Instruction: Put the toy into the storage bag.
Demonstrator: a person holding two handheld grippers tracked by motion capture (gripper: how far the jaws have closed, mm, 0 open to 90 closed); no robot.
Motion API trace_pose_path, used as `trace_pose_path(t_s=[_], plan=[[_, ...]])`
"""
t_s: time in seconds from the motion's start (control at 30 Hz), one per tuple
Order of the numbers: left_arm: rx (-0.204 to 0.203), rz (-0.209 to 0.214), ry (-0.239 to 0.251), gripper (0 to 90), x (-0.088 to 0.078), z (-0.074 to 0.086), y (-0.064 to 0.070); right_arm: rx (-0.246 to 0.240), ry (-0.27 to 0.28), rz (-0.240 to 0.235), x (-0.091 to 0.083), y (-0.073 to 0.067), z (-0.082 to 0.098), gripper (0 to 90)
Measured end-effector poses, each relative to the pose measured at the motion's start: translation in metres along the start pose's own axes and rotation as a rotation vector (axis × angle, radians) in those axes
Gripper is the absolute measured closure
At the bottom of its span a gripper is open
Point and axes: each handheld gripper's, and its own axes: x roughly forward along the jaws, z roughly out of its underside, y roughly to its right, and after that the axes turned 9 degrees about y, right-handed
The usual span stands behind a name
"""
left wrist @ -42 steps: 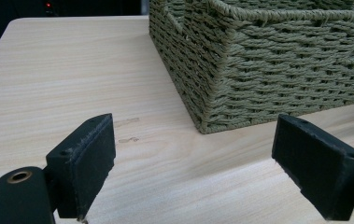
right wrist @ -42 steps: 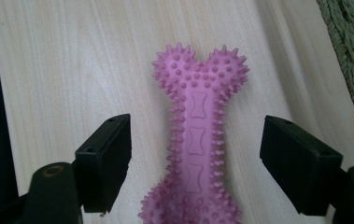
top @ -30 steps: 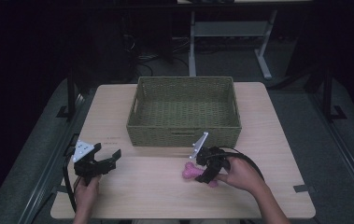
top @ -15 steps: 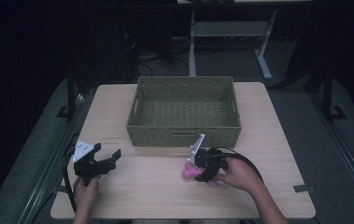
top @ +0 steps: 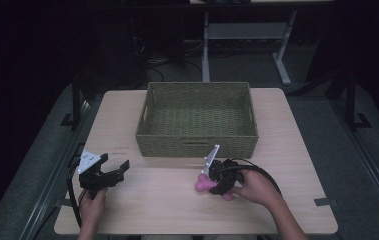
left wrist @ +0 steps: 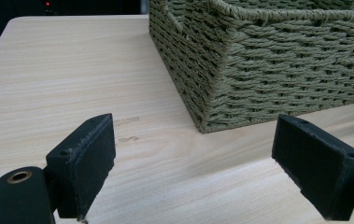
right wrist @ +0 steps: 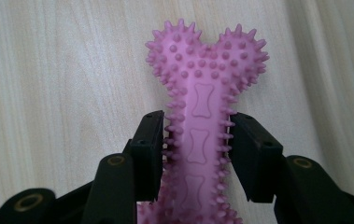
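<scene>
This is looking like a lab or test room, not a home. A plain wooden table [top: 297,150] is standing alone in a dark room on a grey floor [top: 362,165]. Past the far side of the table from the claws, cables [top: 152,60] are lying on the floor beside the white metal legs of a desk [top: 282,75]. Bits of tape [top: 324,202] are sticking to the table near the right claw [top: 212,181].
</scene>
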Motion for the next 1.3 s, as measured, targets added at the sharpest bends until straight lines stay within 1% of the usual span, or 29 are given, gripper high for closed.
trace_pose_path(t_s=[0.1, 0.2, 0.3, 0.43, 0.47, 0.6, 0.7, 0.73, 0.87, 1.03, 1.1, 1.13, 1.17, 1.2, 1.3], plan=[[0.0, 0.001, 0.0, 13.0, 0.0, 0.0, 0.0, -0.005, 0.002, 0.0, 0.0, 0.0, 0.0, 56.3], [-0.001, 0.0, 0.0, 13.0, 0.0, 0.0, 0.0, -0.005, 0.003, -0.012, -0.001, 0.0, 0.0, 57.5], [-0.003, -0.001, 0.001, 13.0, 0.0, 0.0, 0.0, -0.02, -0.001, -0.02, -0.002, 0.0, -0.001, 58.0], [-0.004, -0.001, 0.0, 13.0, 0.0, 0.0, 0.0, -0.025, 0.012, -0.027, -0.005, 0.001, -0.001, 58.2], [-0.001, 0.001, 0.0, 13.0, 0.0, 0.0, 0.0, -0.025, 0.018, -0.027, -0.007, 0.001, -0.002, 58.2], [-0.003, 0.0, 0.001, 13.0, 0.0, 0.0, 0.0, -0.018, 0.05, -0.05, -0.014, 0.003, -0.004, 58.2], [-0.002, 0.0, 0.001, 13.0, 0.0, 0.0, 0.0, -0.024, 0.054, -0.046, -0.017, 0.004, -0.005, 58.3], [-0.001, 0.001, 0.0, 13.0, 0.0, 0.0, 0.0, -0.027, 0.069, -0.053, -0.022, 0.006, -0.006, 58.3], [0.0, 0.0, -0.001, 13.0, 0.0, 0.0, 0.0, -0.023, 0.092, -0.063, -0.029, 0.009, -0.008, 58.3], [-0.004, -0.001, 0.001, 13.0, 0.0, 0.0, 0.0, -0.024, 0.105, -0.061, -0.039, 0.014, -0.011, 58.3], [-0.005, -0.001, 0.002, 13.0, 0.0, 0.0, 0.0, -0.021, 0.108, -0.063, -0.04, 0.015, -0.012, 58.3], [-0.005, -0.001, 0.002, 13.0, 0.0, 0.0, 0.0, -0.02, 0.117, -0.068, -0.045, 0.017, -0.013, 58.3], [-0.005, -0.001, 0.002, 13.0, 0.0, 0.0, 0.0, -0.02, 0.117, -0.068, -0.045, 0.017, -0.013, 58.3], [-0.004, -0.001, 0.002, 13.0, 0.0, 0.0, 0.0, -0.023, 0.126, -0.068, -0.049, 0.019, -0.015, 58.3], [-0.004, -0.001, 0.002, 13.0, 0.0, 0.0, 0.0, -0.023, 0.142, -0.073, -0.054, 0.022, -0.017, 58.3]])
